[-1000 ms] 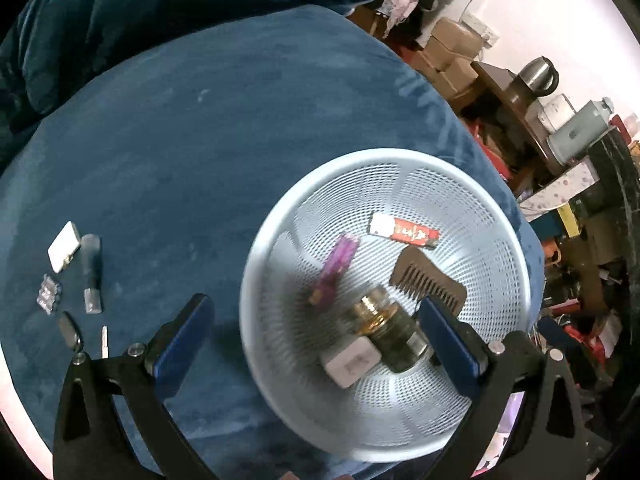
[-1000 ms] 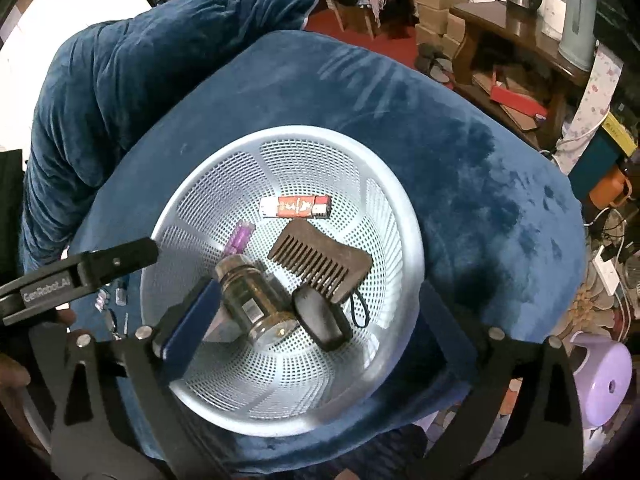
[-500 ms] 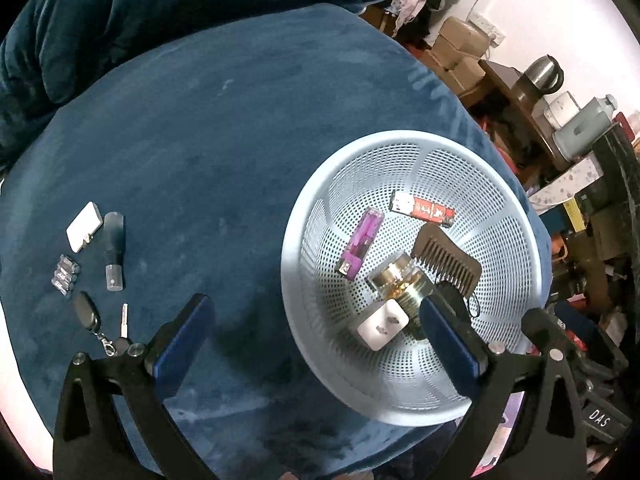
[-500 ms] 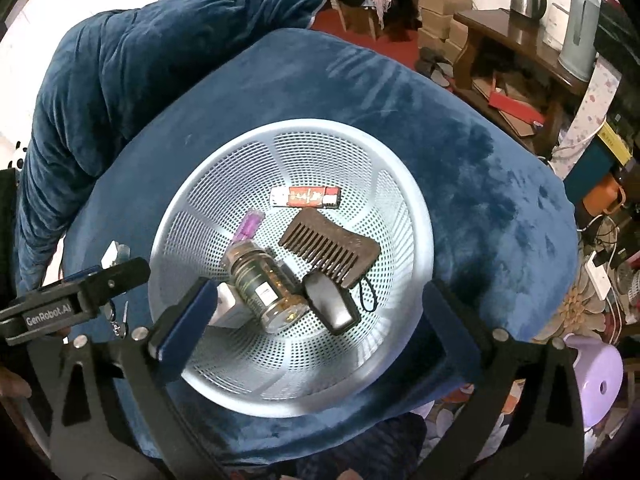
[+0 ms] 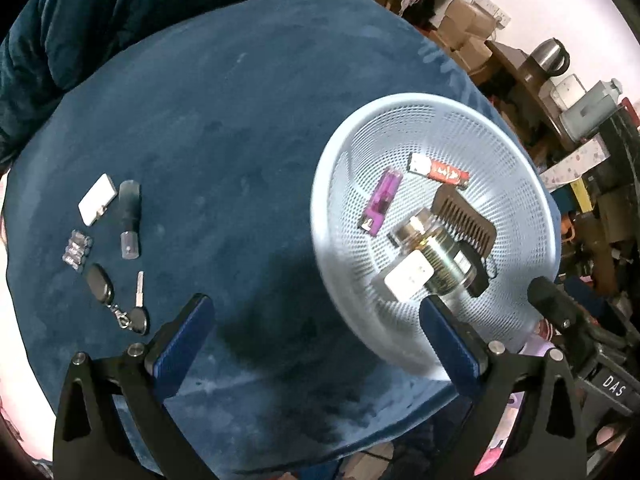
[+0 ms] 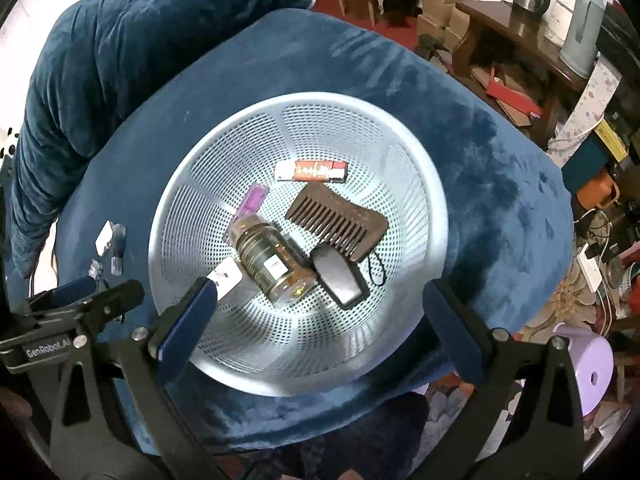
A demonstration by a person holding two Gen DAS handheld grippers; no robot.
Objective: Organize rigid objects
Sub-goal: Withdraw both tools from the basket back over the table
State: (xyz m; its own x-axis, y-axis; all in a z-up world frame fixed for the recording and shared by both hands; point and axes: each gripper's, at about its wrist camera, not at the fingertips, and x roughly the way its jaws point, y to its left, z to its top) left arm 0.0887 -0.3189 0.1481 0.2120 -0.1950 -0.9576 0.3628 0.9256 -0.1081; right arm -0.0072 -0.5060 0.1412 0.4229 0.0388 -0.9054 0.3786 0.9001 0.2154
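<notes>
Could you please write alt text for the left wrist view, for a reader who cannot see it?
A pale blue perforated basket on a blue velvet cushion holds a wooden comb, a purple lighter, a red-and-white packet, a jar and a white block. Left of it lie keys, a dark tube and other small items. The open left gripper hovers in the foreground.

The left gripper hangs with its two blue-padded fingers spread wide, nothing between them. The right gripper is likewise held with its jaws wide apart and empty, both fingers pointing forward and down. In the right wrist view the left gripper's black body shows at the lower left edge, close beside the right one, and the two do not touch.
</notes>
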